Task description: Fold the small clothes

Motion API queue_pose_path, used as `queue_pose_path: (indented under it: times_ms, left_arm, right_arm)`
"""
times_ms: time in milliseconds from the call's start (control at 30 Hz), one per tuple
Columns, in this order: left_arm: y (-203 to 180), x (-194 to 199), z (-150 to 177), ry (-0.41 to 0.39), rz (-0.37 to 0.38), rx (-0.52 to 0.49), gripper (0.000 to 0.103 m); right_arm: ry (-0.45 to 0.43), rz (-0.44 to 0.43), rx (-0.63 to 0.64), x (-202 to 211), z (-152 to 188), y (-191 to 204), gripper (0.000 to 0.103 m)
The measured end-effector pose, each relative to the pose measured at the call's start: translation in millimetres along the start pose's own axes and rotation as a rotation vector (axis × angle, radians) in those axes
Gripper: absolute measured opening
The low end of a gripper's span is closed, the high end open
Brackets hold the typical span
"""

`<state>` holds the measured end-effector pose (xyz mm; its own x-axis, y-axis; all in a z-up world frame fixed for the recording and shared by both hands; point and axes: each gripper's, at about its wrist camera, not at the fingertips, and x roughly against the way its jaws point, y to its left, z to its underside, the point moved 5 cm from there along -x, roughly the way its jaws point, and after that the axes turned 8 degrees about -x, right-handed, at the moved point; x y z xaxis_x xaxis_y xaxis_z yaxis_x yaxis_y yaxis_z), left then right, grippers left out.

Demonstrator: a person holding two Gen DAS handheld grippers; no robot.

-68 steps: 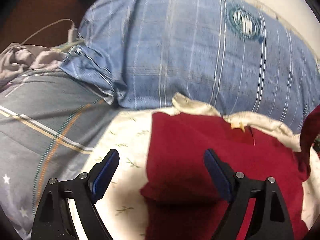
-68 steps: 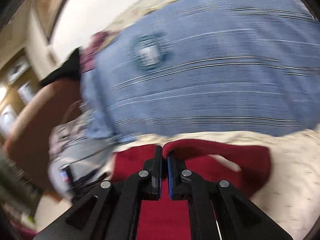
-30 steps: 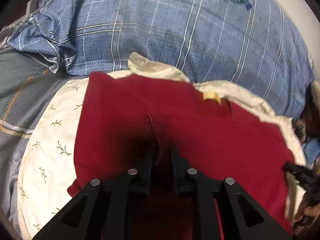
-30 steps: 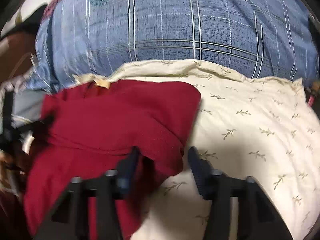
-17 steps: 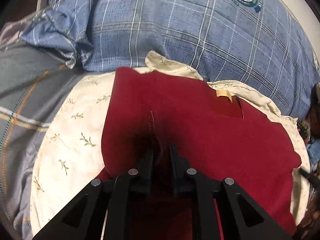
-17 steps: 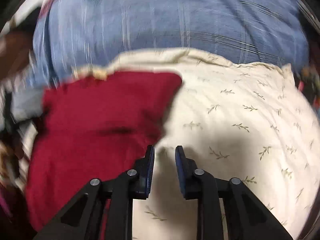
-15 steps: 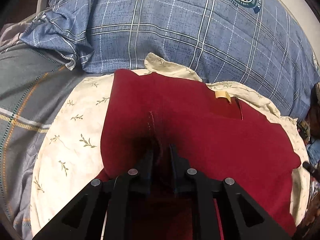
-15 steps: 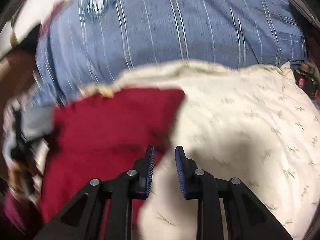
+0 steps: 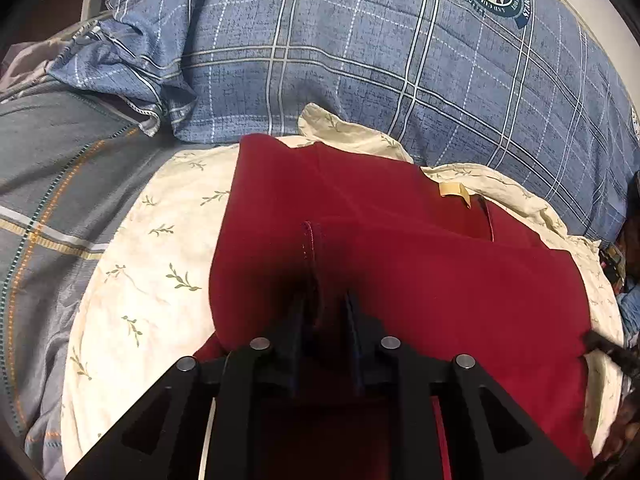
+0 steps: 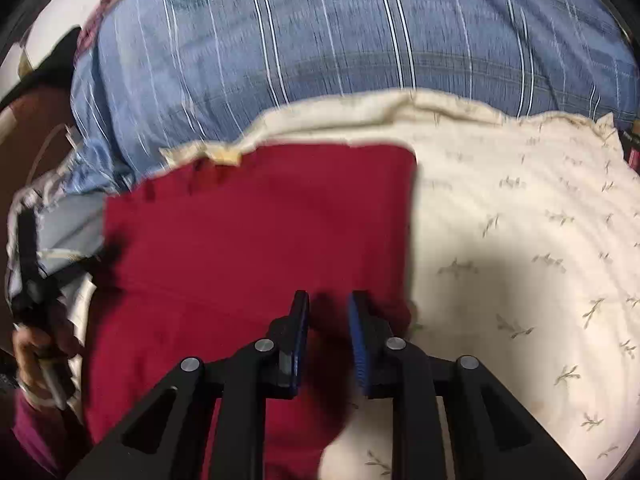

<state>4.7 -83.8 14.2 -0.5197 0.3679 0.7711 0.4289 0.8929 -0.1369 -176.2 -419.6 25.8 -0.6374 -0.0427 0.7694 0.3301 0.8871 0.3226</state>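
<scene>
Loosening, the left gripper [image 9: 323, 312] has just been opening, a raised seam of the red garment [image 9: 400, 272] between its parted fingers. Right gripper [image 10: 329, 330] stands slightly open over the garment's right edge. It lies on the cream pillow [image 10: 520, 240], blue plaid bedding [image 9: 360, 60] beyond.

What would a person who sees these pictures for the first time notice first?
The dark red garment stands out most, lying on a cream leaf-print cushion. Behind them lies a large blue plaid pillow with a round emblem. The left gripper and the right gripper both hang over the red cloth.
</scene>
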Motion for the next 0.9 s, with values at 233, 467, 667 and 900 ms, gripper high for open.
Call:
queue_pose_path:
  times_ms: [233,467,667,900]
  left_arm:
    - [-6,-1,5,-0.012,-0.058,-0.044,0.031]
    - [-14,-7,6,-0.016,-0.096,-0.092,0.044]
    - [-14,-6,6,-0.015,-0.092,-0.092,0.044]
    - [-14,-5,7,-0.028,-0.096,-0.096,0.045]
  right_arm:
    - [-0.036,0.081,0.105,-36,-37,34,0.041]
    - [-0.007,0.169,0.027,-82,-46,7,0.041]
    - [-0.008,0.154,0.049,-37,-28,15,0.048]
    - [0.014,0.181,0.059,-41,-6,4,0.055]
